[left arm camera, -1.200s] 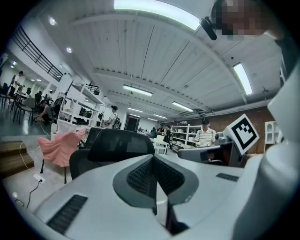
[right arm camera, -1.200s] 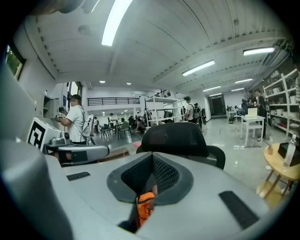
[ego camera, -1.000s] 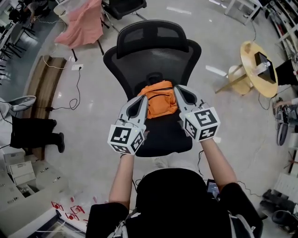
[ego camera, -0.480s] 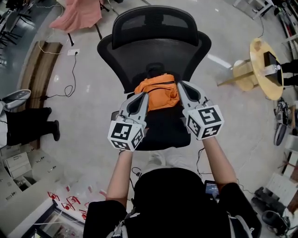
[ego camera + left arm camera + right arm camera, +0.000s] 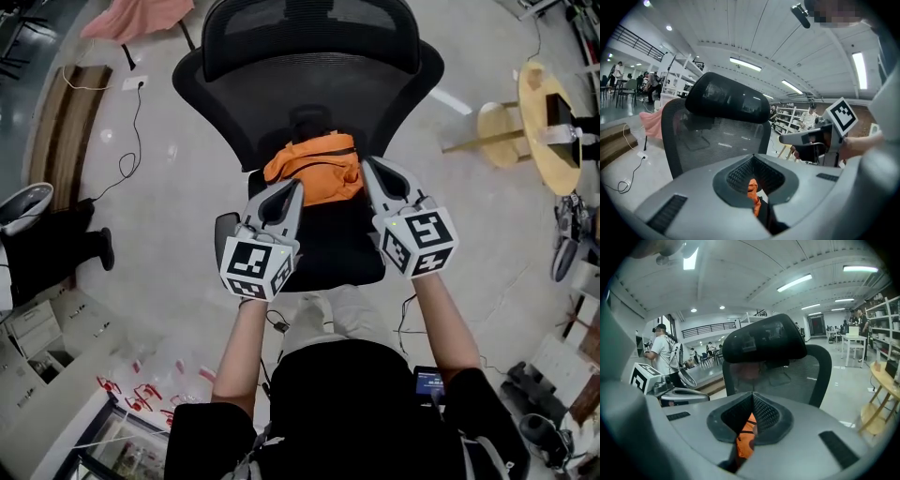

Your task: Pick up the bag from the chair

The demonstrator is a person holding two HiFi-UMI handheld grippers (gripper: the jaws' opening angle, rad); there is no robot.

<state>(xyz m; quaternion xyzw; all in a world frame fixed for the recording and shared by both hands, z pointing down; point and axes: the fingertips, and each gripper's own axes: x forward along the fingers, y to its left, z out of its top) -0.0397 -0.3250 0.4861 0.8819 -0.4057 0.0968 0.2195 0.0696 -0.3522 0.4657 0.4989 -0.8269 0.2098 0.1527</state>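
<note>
Both grippers are clenched on nothing. The left gripper [image 5: 296, 186] is tipped just beside the orange bag [image 5: 314, 167] at its 7 o'clock, and the right gripper [image 5: 368, 164] sits at its 3 o'clock. The bag lies at the back of the black chair's [image 5: 309, 89] seat, against the mesh backrest. Farther off, a wooden table [image 5: 544, 122] stands at 2 o'clock.

Left forearm [image 5: 241, 352] and right forearm [image 5: 448, 323] extended forward, roughly parallel. Left gripper [image 5: 296, 186] and right gripper [image 5: 368, 164] held side by side, well apart, tips angled slightly downward. Jaws of each gripper closed together, empty.
</note>
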